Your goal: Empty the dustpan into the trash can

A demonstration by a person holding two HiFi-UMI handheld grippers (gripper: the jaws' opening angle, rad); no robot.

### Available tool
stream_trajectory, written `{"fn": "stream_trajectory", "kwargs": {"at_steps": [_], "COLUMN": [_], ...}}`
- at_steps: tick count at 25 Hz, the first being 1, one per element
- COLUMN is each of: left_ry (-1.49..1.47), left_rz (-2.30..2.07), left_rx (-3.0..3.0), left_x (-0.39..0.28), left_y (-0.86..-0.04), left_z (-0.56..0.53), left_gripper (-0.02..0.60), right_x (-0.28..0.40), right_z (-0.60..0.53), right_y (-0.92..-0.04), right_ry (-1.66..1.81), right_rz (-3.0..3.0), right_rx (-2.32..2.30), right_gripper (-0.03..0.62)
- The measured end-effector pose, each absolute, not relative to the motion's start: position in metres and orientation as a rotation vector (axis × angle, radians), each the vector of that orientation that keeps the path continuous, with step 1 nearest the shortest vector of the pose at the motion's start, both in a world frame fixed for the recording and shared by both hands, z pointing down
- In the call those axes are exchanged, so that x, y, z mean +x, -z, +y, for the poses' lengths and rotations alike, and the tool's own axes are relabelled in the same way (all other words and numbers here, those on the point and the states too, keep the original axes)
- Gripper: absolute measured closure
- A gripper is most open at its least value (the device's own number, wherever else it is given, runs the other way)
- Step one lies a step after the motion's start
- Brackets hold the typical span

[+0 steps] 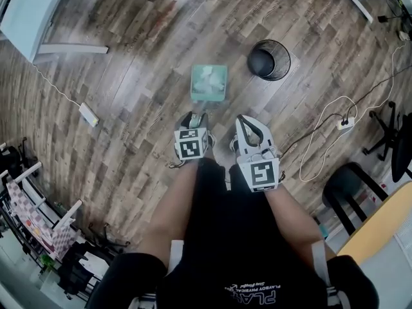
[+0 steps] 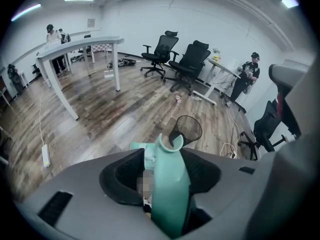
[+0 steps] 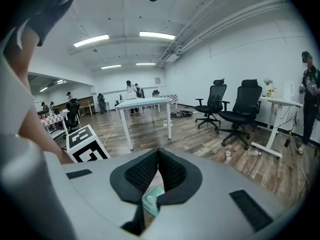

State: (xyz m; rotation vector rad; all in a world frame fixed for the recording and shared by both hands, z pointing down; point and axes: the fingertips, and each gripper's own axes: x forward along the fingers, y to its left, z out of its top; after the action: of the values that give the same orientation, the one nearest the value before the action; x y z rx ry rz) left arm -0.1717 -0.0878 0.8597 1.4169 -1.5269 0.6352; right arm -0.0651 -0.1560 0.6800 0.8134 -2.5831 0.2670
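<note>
One teal dustpan (image 1: 209, 82) is lying on the wood floor (image 1: 129, 114) just ahead of the left tool (image 1: 194, 117). Its handle (image 2: 170, 184) is rising between that tool's spread jaws, leaning on the right jaw with a gap showing at the other. Beyond the left tool and off to its right, a black mesh trash can (image 1: 268, 60) is standing apart from the dustpan. The right tool (image 1: 244, 122) is hovering beside the left one, jaws pressed together on nothing.
</note>
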Motion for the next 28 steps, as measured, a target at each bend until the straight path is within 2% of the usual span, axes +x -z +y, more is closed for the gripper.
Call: {"fn": "stream_trajectory", "kwargs": {"at_steps": [2,8,17,28], "left_ry": [-0.644,-0.716,-0.803,-0.816], "left_rz": [-1.531,-1.519,-1.559,-1.609], "left_rx": [1.420,1.454,1.452,1.471], "left_x": [-0.172,-0.164,-0.176,-0.177], "left_y": [-0.859,-0.859,-0.859,-0.837], "left_z": [-0.089,-0.092,-0.083,-0.078], "left_gripper": [0.409,0.452,0.484,0.486], "right_x": [-0.065,-0.064,-0.060,-0.044], "right_z": [-0.155,-0.158,-0.156,-0.160], "right_y": [-0.680,-0.679,-0.680,-0.669], "right_ry": [-0.271,-0.280,-0.289,-0.251], "right_rz": [-2.585,-2.587,-2.580,-2.587], "right_rx": [0.807,0.800,0.789,0.811], "right_gripper": [0.571,0.571,0.571,0.571]}}
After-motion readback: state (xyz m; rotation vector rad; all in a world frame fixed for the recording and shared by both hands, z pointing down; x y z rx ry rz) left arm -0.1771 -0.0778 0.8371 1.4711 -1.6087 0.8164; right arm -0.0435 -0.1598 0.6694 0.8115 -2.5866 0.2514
